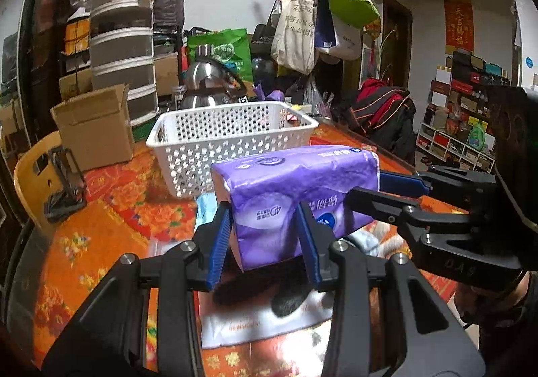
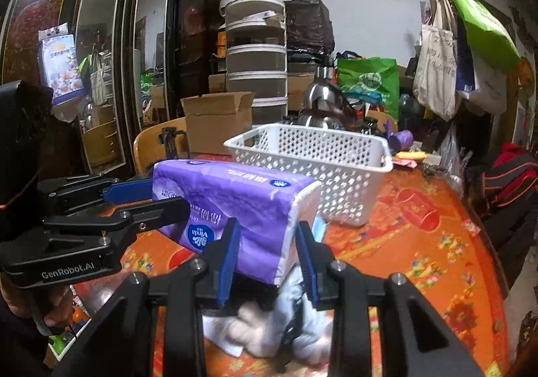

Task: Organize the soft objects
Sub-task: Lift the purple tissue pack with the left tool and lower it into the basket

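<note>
A purple tissue pack (image 1: pixel 289 195) is held in the air above the table, gripped at both ends. My left gripper (image 1: pixel 265 239) is shut on its left end. My right gripper (image 2: pixel 269 252) is shut on its right end and shows in the left wrist view (image 1: pixel 386 189). The pack (image 2: pixel 235 205) hangs just in front of a white perforated basket (image 1: pixel 228 141), which also shows in the right wrist view (image 2: pixel 336 168). Below the pack lie a white tissue pack (image 1: pixel 262 323) and a pale soft bundle (image 2: pixel 285 326).
The table has an orange floral cloth (image 1: pixel 101 242). A cardboard box (image 1: pixel 97 131), a black stand (image 1: pixel 64 182) and a steel kettle (image 1: pixel 208 84) stand behind and left of the basket. A coat rack with bags (image 1: pixel 312 17) stands beyond.
</note>
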`<state>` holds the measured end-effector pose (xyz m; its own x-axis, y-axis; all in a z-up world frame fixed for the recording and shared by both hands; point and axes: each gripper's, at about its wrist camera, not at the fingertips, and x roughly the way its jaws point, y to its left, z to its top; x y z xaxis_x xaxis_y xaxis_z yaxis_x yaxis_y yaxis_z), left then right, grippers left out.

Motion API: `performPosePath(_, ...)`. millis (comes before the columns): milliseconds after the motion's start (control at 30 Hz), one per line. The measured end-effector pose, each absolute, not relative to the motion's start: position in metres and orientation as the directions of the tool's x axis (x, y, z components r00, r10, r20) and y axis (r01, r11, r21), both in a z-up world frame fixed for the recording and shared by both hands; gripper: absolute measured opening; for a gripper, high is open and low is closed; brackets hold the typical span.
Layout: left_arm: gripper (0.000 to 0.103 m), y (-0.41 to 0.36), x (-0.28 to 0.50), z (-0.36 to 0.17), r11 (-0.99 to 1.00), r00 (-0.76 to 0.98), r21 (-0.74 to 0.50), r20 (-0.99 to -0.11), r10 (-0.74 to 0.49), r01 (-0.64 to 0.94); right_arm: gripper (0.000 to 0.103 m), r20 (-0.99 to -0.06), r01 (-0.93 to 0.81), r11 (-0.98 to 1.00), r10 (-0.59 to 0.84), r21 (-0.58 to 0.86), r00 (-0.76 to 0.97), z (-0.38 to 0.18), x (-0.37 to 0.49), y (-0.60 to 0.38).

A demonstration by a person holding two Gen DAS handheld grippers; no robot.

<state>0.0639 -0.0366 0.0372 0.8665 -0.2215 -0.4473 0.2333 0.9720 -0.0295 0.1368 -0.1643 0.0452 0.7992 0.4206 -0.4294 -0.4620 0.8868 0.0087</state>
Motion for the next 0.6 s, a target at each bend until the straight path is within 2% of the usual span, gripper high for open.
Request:
performPosePath(367,0.036,-0.047,0.134,0.101,0.961,0.866,-0.045,-0.425,-0.265,0.272,0.033,-0.413,-0.437,0.900,0.402,0.013,0.817,0.111,0.202,-0.181)
performPosePath(600,0.036,-0.052,0.198,0.145,0.963,0.862,-0.035,-0.438,-0.255,0.268,0.033,-0.445,-0.416,0.909,0.387,0.034,0.807,0.148,0.265,-0.185)
